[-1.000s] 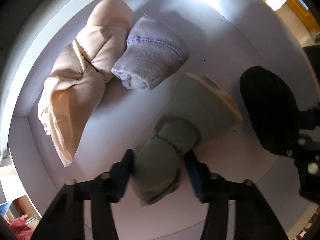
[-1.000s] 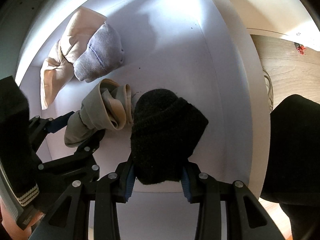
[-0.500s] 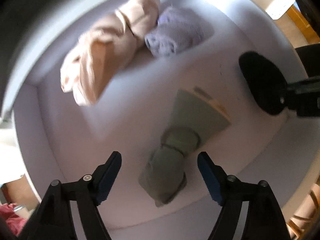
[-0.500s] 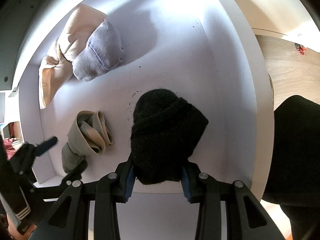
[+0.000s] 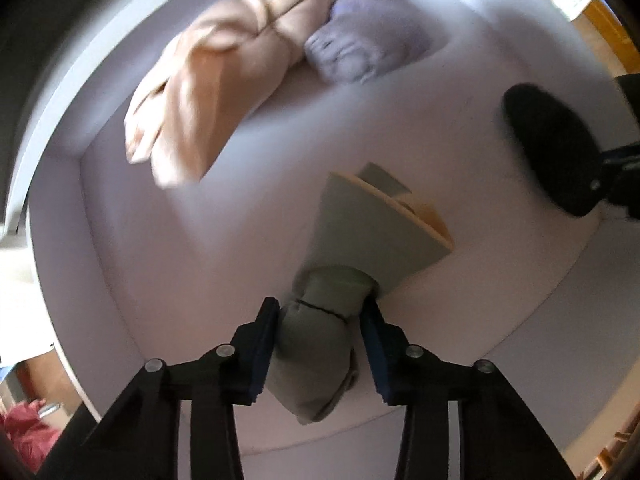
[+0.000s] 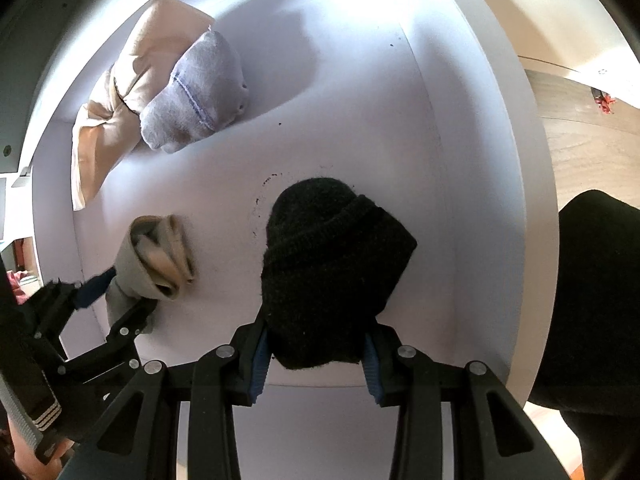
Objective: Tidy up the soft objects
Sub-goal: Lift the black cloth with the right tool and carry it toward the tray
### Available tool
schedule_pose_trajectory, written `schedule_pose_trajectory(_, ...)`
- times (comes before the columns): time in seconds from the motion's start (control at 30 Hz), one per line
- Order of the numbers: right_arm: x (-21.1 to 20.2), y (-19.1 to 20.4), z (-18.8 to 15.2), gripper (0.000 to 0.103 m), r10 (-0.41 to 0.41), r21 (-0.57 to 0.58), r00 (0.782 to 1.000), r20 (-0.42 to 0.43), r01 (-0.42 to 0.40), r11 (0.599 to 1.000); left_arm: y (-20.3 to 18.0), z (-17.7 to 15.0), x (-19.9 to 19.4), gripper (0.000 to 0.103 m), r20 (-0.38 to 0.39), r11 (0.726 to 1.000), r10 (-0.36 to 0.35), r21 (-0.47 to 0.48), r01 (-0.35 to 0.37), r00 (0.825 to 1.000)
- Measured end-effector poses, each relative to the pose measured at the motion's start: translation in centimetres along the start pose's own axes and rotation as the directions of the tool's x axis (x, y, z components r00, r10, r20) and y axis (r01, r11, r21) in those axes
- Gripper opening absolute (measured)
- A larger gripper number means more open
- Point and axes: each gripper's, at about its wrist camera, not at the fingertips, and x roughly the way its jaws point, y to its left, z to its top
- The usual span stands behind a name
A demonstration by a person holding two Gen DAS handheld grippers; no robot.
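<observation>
Left gripper [image 5: 318, 340], jaws just closed, clamped on rolled grey-green sock bundle [image 5: 320, 344] lying in white drawer [image 5: 120, 240], probably to reposition it; right gripper [image 6: 316, 346] clamped on black knitted sock bundle [image 6: 332, 268], held above drawer floor awaiting placement.

I'm working in a home, at a white drawer [image 6: 480, 128] holding rolled socks and folded soft things like the beige bundle [image 6: 120, 92] and grey roll [image 6: 196, 96], with wood flooring [image 6: 576, 136] alongside.
</observation>
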Motion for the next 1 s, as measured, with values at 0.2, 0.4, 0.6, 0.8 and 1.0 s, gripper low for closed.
schedule_pose_trajectory(0.2, 0.1, 0.3, -0.2, 0.038, -0.014, -0.006, 1.000, 0.009, 0.014, 1.000, 2.0, -1.7, 0.6, 0.039, -0.041, 0.993, 0.030, -0.109, -0.034, 0.999)
schedule_pose_trajectory(0.4, -0.6, 1.0, -0.3, 0.038, -0.016, -0.017, 0.999, 0.028, 0.017, 1.000, 2.7, -3.0, 1.1, 0.041, -0.056, 0.984, 0.023, -0.178, -0.033, 0.998)
schedule_pose_trajectory(0.6, -1.6, 1.2, -0.8, 0.038, -0.017, -0.014, 0.999, 0.044, 0.018, 1.000, 2.3, -4.0, 1.3, 0.041, -0.059, 0.982, 0.019, -0.186, -0.030, 0.998)
schedule_pose_trajectory(0.8, -3.7, 1.4, -1.4, 0.038, 0.005, -0.019, 0.996, 0.085, -0.003, 1.000, 3.0, -4.9, 2.0, 0.041, -0.062, 0.972, -0.018, -0.236, 0.003, 0.998)
schedule_pose_trajectory(1.0, -7.1, 1.5, -2.0, 0.038, 0.058, -0.005, 0.988, 0.141, -0.058, 0.998, 2.9, -5.9, 2.2, 0.041, -0.060, 0.968, -0.037, -0.252, 0.021, 0.998)
